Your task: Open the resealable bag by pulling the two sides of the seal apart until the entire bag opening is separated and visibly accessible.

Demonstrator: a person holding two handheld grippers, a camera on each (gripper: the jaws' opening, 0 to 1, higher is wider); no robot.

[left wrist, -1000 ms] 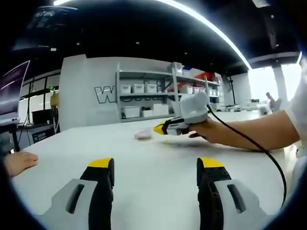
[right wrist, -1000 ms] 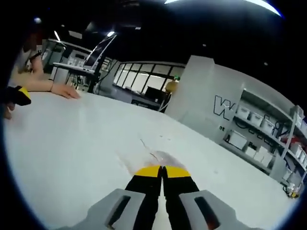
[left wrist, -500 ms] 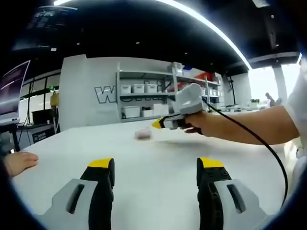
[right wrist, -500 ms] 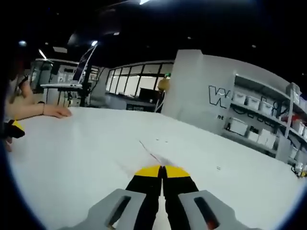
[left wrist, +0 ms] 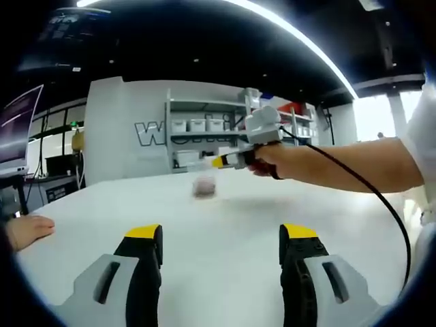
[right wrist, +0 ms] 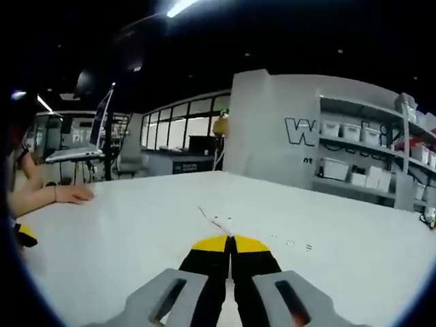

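Left hand-held gripper (left wrist: 221,242): jaws spread wide, nothing between them, poised low over the white counter (left wrist: 225,218), nearer than the bag. Right hand-held gripper (right wrist: 231,244): jaws pressed together in the right gripper view, a thin clear edge of film (right wrist: 214,221) running forward from the tips, judged to be one lip of the resealable bag (left wrist: 203,182) pinched there. In the left gripper view, same right hand-held gripper (left wrist: 219,162) seen held in a hand (left wrist: 269,160), with the bag hanging from its tip, pinkish contents low in it, clear of the counter.

Progress, as a judgement: pickup done on one side only; opposite lip not yet taken by the left hand-held gripper; seal state too blurred and small to tell, no opening visible. Left to do: grasp the second lip, pull the two sides apart along the whole seal.

Beyond the bag: another person's hand (left wrist: 27,231) resting on the counter at its far-left edge; further back, shelving (left wrist: 211,136) with white bins against a grey wall.

Against one second earlier: bag then lying on the counter with the right hand-held gripper down at it; now raised well above the counter, bag dangling. Left hand-held gripper unchanged in place and spread. Resting hand unmoved.
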